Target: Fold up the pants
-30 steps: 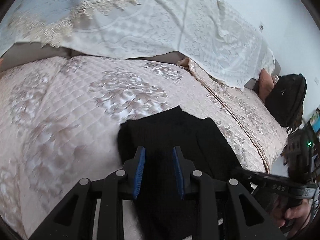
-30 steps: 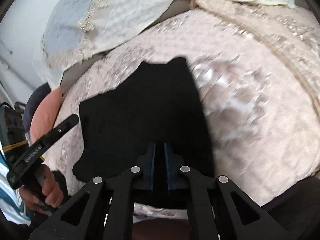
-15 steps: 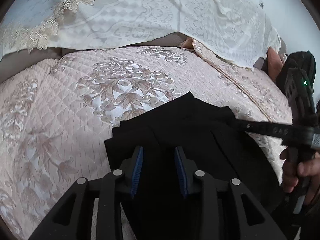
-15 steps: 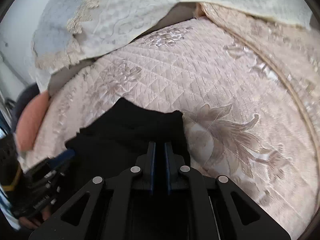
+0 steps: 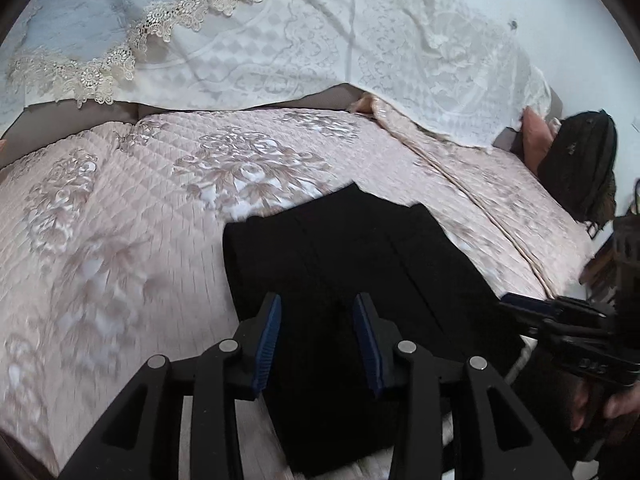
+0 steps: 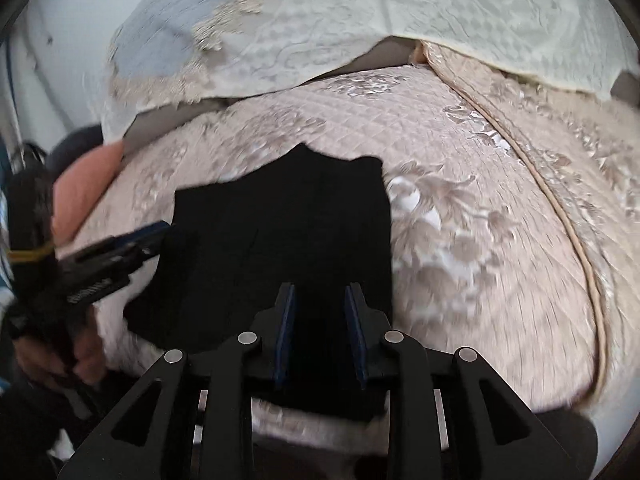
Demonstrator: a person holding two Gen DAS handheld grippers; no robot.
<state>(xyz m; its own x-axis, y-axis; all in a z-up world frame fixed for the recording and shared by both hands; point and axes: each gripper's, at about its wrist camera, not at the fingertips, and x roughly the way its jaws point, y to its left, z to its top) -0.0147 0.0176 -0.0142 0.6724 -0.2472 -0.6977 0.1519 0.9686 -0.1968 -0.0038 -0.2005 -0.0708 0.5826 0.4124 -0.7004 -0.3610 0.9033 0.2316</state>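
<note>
**A:** What is closest to the two claws?

**B:** In the left wrist view, the left gripper [image 5: 316, 312] points down at a slant over black pants [image 5: 360, 264]. Its blue-padded jaws are spreading apart, and nothing is pinched between them; the dark cloth lies below and beyond the tips. In the right wrist view, the right gripper [image 6: 320, 304] hangs over the same pants [image 6: 280, 236], its jaws also parting, the pads clear of the fabric as far as can be seen.

**A:** How do the pants lie?

**B:** They are folded into a compact dark block, flat on a pink quilted bedspread [image 5: 120, 240]. From the left claw, the block runs forward and off to the right. From the right claw, it runs forward and off to the left, with its far edge uneven, showing two small peaks.

**A:** Can each claw see the other?

**B:** Yes. To the right of the left claw, the other tool reaches in at the pants' edge, with a person's hand [image 5: 600, 400] wrapped around its handle. To the left of the right claw, the other tool shows blurred, held by a hand [image 6: 80, 352].

**A:** And farther ahead?

**B:** Beyond the pants the bedspread carries shiny floral embroidery. Past that, a white lace cover [image 5: 320, 40] with a scalloped trim drapes across the back. Far right of the left claw sits a dark bag [image 5: 576, 168] beside an orange-pink cushion [image 5: 532, 136].
</note>
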